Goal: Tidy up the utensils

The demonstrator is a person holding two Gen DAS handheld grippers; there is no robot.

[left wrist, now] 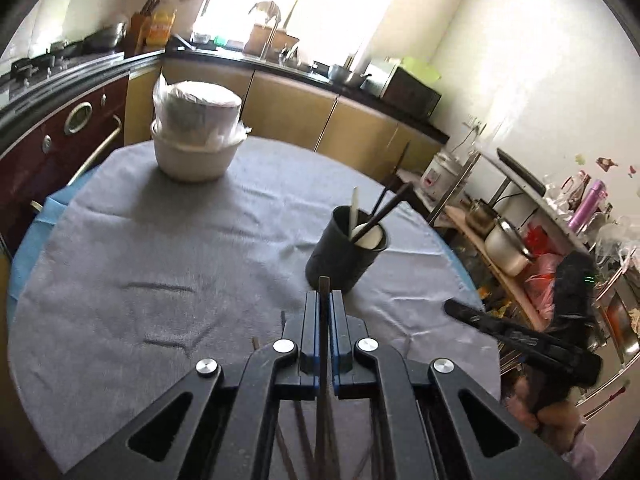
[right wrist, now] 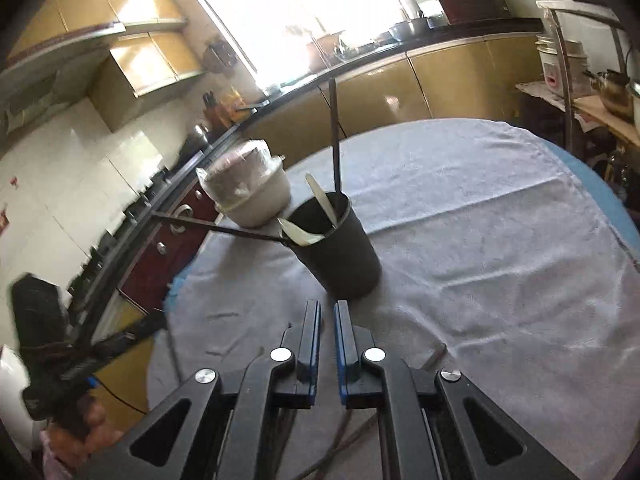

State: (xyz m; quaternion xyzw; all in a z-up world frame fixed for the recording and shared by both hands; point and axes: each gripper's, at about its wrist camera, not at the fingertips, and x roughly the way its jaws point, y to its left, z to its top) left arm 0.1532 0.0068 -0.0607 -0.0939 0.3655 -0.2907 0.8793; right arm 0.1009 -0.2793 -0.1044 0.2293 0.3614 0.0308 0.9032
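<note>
A black utensil cup [left wrist: 346, 250] stands on the grey cloth and holds a white spoon [left wrist: 354, 208] and dark chopsticks [left wrist: 384, 210]. My left gripper [left wrist: 324, 300] is shut on a dark chopstick [left wrist: 323, 344], held upright just short of the cup. Several more chopsticks lie on the cloth under it. In the right wrist view the cup [right wrist: 338, 246] is just ahead of my right gripper [right wrist: 327, 308], whose jaws stand a narrow gap apart with nothing between them. The right gripper also shows in the left wrist view [left wrist: 516, 332], and the left gripper in the right wrist view [right wrist: 80, 364].
A white pot with a plastic-wrapped bowl on top [left wrist: 196, 132] stands at the far side of the round table [left wrist: 36, 220]. More chopsticks [right wrist: 434, 354] lie near the right gripper. Kitchen counters [left wrist: 320, 80] and a cluttered shelf [left wrist: 516, 240] surround the table.
</note>
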